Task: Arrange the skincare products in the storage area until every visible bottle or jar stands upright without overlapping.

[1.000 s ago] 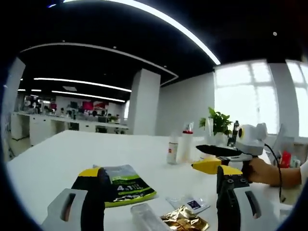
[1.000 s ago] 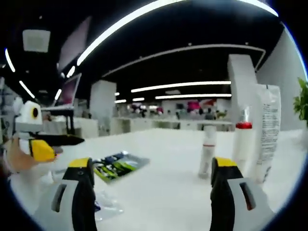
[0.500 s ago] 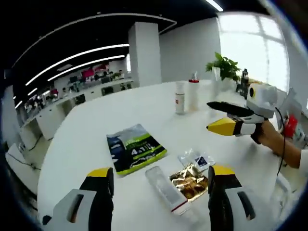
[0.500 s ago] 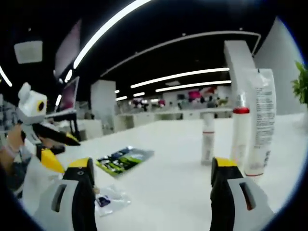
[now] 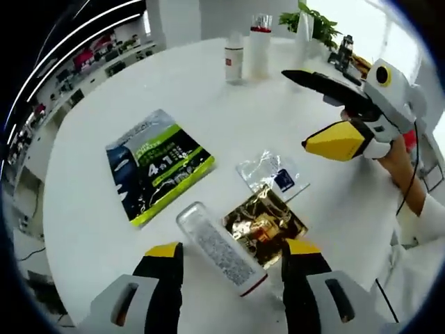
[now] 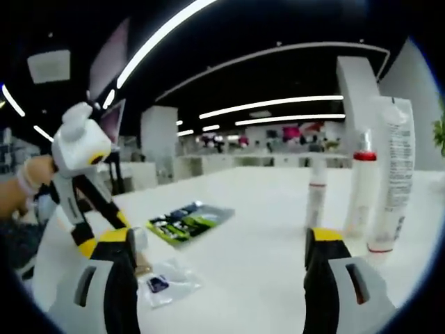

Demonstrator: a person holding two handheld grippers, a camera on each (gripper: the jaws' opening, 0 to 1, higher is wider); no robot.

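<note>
1. Table: smooth white, faint sheen.
2. Gold sachet, lower centre: crinkled, mirror-shiny foil.
3. Clear sachet: glossy film.
4. Lying tube: translucent, probably plastic.
5. Green-black pouch, centre left: glossy.

Bright glare below, dark ceiling above, heavy fisheye bend

In the left gripper view daylight washes the white table nearly shadowless and flares off the gold foil sachet. In the right gripper view curved ceiling light strips glow against blackness, edges bow strongly, and the background is soft.
</note>
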